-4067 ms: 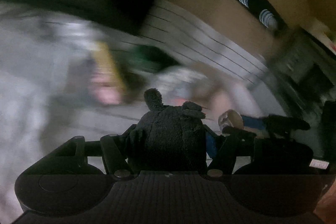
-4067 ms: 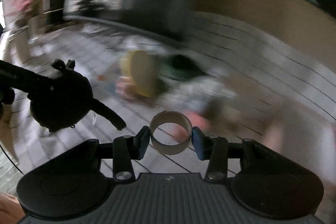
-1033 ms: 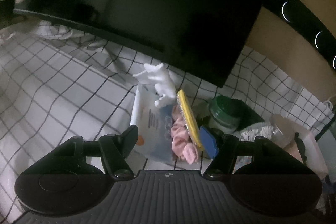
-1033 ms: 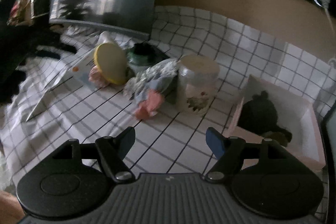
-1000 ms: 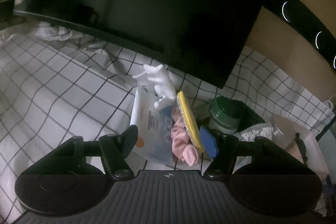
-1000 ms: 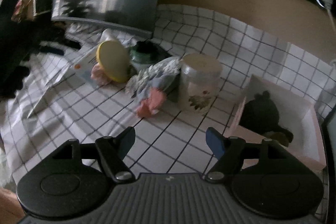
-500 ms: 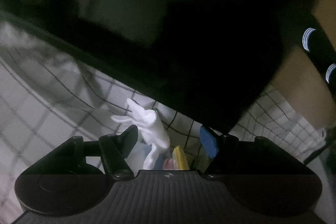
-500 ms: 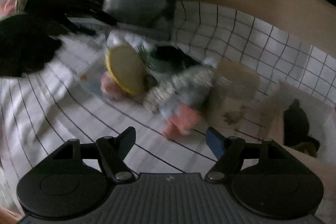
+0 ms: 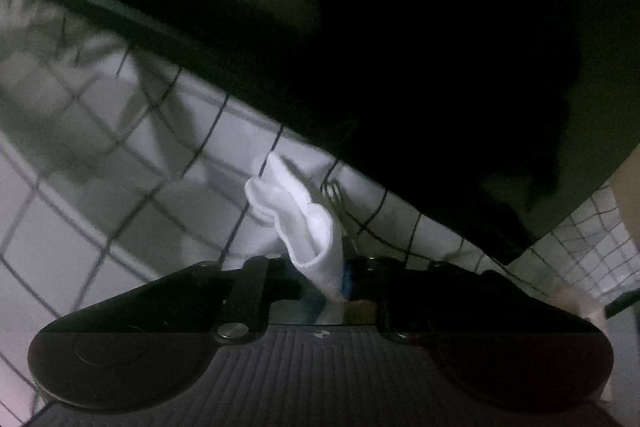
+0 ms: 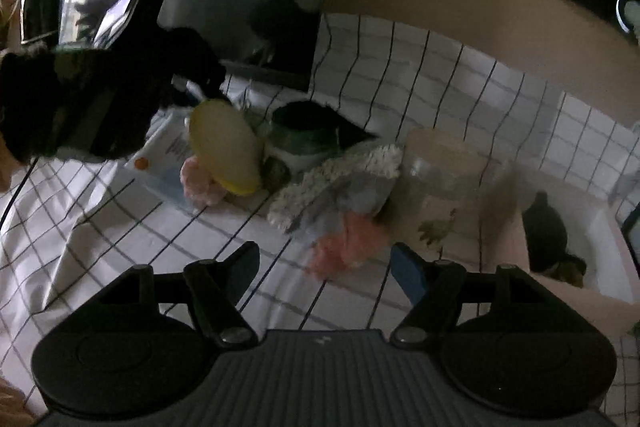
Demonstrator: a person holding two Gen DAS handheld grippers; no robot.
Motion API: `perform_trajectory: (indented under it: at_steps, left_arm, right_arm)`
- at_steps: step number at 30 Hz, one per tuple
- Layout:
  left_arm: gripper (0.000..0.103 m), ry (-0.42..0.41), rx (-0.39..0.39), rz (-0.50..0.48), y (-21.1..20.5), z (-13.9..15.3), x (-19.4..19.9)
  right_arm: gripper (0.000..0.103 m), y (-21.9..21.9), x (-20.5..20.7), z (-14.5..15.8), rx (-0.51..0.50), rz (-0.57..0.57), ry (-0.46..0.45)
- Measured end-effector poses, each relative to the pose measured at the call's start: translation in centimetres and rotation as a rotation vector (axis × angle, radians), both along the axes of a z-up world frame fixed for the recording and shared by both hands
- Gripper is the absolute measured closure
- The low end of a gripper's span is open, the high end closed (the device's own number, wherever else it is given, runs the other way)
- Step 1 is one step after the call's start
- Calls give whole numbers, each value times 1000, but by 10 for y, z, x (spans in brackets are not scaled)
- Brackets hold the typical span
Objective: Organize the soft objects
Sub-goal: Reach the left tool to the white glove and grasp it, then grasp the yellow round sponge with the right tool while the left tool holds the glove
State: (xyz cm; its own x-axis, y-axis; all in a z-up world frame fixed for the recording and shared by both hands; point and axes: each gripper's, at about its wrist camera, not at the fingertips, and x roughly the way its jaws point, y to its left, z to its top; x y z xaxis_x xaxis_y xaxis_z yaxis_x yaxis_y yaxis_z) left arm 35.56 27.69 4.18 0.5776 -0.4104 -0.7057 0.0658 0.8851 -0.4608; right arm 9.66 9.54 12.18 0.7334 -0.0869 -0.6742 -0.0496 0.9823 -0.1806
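My left gripper (image 9: 320, 277) is shut on a white soft cloth piece (image 9: 298, 219) that sticks up between its fingers, close under the dark monitor. In the right wrist view the left gripper (image 10: 200, 87) shows as a dark shape above the yellow disc (image 10: 226, 147). My right gripper (image 10: 326, 267) is open and empty above the checked cloth, facing a pink soft item (image 10: 352, 243) and a knitted grey-white cloth (image 10: 344, 183). A pink scrunchie (image 10: 196, 179) lies under the yellow disc. A black plush toy (image 10: 548, 227) lies in the pink-white box (image 10: 600, 291) at the right.
A dark monitor (image 9: 400, 27) stands at the back of the checked tablecloth (image 10: 100, 235). A clear jar with a leaf print (image 10: 444, 195) stands beside the box. A green-lidded container (image 10: 308, 135) and a white packet (image 10: 168, 155) sit behind the soft items.
My left gripper has moved down and forward to the white cloth piece and shut on it. My right gripper has moved closer to the pile and stays open.
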Motion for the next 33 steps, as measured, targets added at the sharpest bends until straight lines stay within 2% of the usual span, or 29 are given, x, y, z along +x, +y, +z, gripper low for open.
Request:
perform_trajectory:
  at_steps: [2, 4, 8, 11, 16, 17, 20, 23, 26, 30, 32, 33]
  left_arm:
    - [89, 2, -29, 1, 4, -3, -3]
    - [91, -22, -46, 0, 6, -5, -8]
    - [92, -71, -105, -11, 25, 4, -15]
    - [92, -143, -96, -17, 43, 25, -32]
    - [92, -233, -19, -10, 73, 55, -61]
    - [92, -240, -20, -3, 80, 59, -67]
    - [92, -256, -25, 11, 101, 70, -82]
    - [92, -278, -9, 25, 117, 77, -91]
    - [92, -286, -21, 43, 128, 79, -94]
    - [92, -280, -35, 36, 131, 75, -94]
    - [92, -271, -40, 26, 130, 72, -93]
    - [92, -269, -42, 21, 129, 70, -93]
  right_arm:
    - [44, 0, 6, 0, 6, 0, 7]
    - [45, 5, 14, 1, 9, 51, 37]
    - [45, 22, 29, 10, -18, 138, 11]
    - [46, 37, 48, 13, -23, 194, -4]
    - [48, 70, 84, 5, -22, 275, -21]
    - [53, 76, 92, 1, -22, 279, -18]
    - [55, 91, 115, -13, -38, 262, 8]
    - [59, 100, 133, -27, -106, 231, 19]
    - [72, 99, 144, -33, -108, 204, 64]
    - [73, 92, 146, -30, -115, 178, 62]
    - [88, 89, 148, -28, -100, 166, 64]
    - [88, 87, 149, -26, -86, 166, 72]
